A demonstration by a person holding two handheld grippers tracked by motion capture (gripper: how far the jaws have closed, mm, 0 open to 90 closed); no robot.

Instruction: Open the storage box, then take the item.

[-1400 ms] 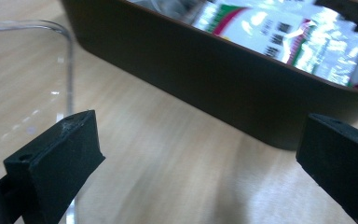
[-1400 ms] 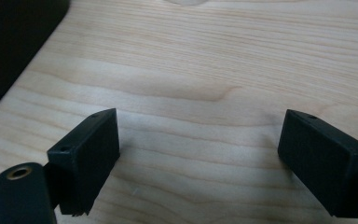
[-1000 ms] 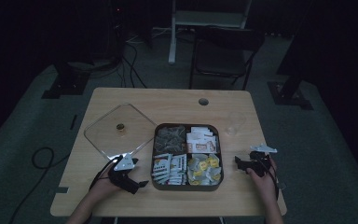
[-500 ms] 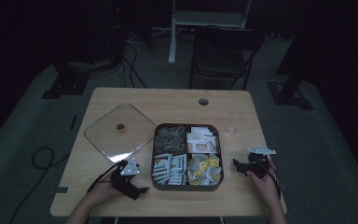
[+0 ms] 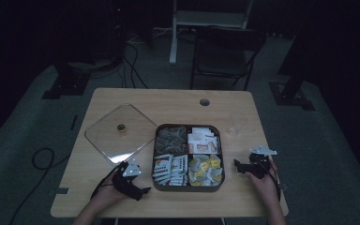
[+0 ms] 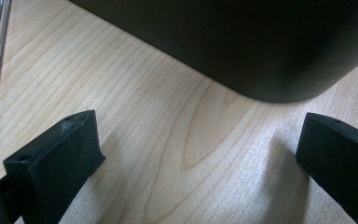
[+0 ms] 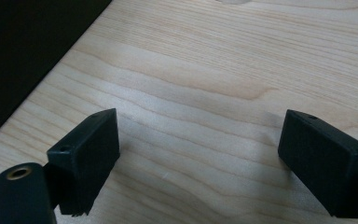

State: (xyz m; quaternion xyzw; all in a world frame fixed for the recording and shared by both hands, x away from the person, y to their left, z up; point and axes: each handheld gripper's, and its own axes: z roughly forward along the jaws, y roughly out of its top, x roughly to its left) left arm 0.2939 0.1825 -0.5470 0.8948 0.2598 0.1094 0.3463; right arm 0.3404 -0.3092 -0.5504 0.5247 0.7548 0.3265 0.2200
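We hold our left gripper [image 5: 132, 182] near the front edge of the desk [image 5: 168, 101], just beside the front left corner of the dark box [image 5: 188, 187]. Its jaws are wide open and hold nothing. The box sits in the middle of the desk, toward the front edge, with four parts full of little packets [image 5: 169, 167]. Our right gripper [image 5: 247, 167] rests near the right edge of the desk, close to the box. Its jaws are wide open and empty too. A clear lid [image 5: 120, 133] lies flat by the left edge.
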